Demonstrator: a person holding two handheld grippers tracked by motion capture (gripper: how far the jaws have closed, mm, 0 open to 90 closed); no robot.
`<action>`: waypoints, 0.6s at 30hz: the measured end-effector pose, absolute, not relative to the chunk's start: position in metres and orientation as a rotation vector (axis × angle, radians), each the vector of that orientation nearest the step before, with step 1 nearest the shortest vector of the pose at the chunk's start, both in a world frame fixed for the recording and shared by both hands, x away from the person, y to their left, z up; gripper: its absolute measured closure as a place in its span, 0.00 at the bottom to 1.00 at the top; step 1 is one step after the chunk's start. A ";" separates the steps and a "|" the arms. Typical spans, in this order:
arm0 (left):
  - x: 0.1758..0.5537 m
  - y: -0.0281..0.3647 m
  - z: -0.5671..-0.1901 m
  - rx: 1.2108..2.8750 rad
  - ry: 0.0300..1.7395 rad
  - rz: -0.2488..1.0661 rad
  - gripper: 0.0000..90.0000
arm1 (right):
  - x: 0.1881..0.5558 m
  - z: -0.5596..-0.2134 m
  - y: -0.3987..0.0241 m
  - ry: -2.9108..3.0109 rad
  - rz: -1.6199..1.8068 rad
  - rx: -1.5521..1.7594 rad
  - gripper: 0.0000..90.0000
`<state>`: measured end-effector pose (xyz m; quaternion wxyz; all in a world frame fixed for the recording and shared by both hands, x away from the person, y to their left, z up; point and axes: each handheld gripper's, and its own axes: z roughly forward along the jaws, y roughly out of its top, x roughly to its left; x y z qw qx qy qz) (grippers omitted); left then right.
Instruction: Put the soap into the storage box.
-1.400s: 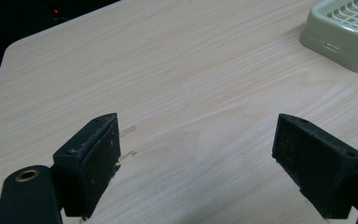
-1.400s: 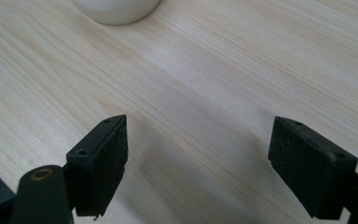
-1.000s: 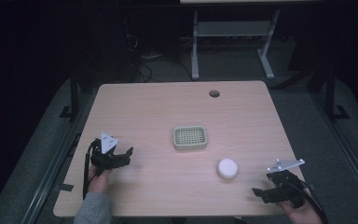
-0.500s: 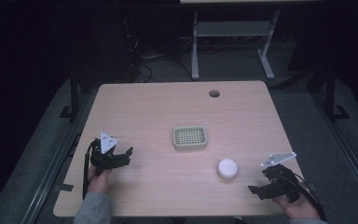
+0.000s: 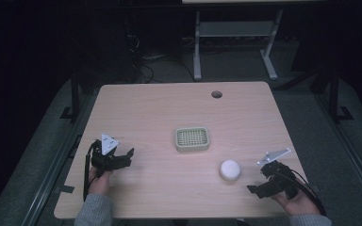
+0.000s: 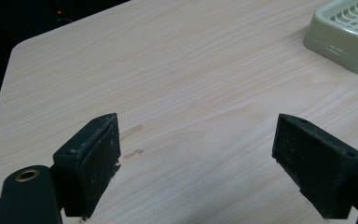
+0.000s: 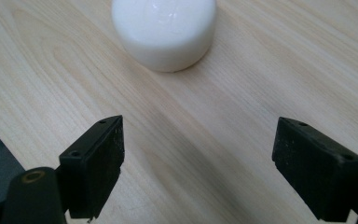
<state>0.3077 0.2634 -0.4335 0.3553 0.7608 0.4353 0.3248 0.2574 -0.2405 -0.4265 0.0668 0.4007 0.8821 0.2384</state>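
Note:
A round white soap bar (image 5: 229, 169) lies on the wooden table (image 5: 160, 108) at the right front; in the right gripper view the soap bar (image 7: 164, 29) sits just ahead of the open jaws. My right gripper (image 5: 253, 187) is a little right of it, open and empty, its gap (image 7: 198, 170) over bare wood. A pale green slatted soap dish (image 5: 192, 139) stands at the table's middle; its corner (image 6: 347, 35) appears in the left gripper view. My left gripper (image 5: 131, 156) rests at the left front, open with nothing between its jaws (image 6: 196, 170).
A round cable hole (image 5: 216, 94) is near the table's far edge. Beyond the table stands a grey metal frame (image 5: 235, 42) on a dark floor with cables. Dark rails run along both sides of the table.
My right gripper has shifted left toward the soap bar and tilted. The left gripper and the dish have not moved.

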 end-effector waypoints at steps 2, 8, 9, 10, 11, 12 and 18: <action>0.308 0.263 -0.434 1.967 1.125 0.840 0.17 | 0.259 -0.426 -0.238 2.664 0.710 1.197 0.18; 0.308 0.263 -0.433 1.963 1.126 0.840 0.16 | 0.263 -0.421 -0.233 2.681 0.697 1.176 0.18; 0.308 0.264 -0.433 1.963 1.124 0.843 0.16 | 0.263 -0.420 -0.232 2.683 0.692 1.176 0.18; 0.308 0.264 -0.433 1.960 1.125 0.843 0.17 | 0.264 -0.419 -0.231 2.685 0.691 1.168 0.18; 0.308 0.264 -0.433 1.958 1.126 0.843 0.16 | 0.265 -0.418 -0.230 2.687 0.689 1.164 0.18; 0.308 0.264 -0.433 1.958 1.126 0.843 0.16 | 0.265 -0.417 -0.230 2.689 0.691 1.161 0.18; 0.308 0.264 -0.433 1.959 1.125 0.844 0.17 | 0.270 -0.413 -0.222 2.709 0.671 1.139 0.18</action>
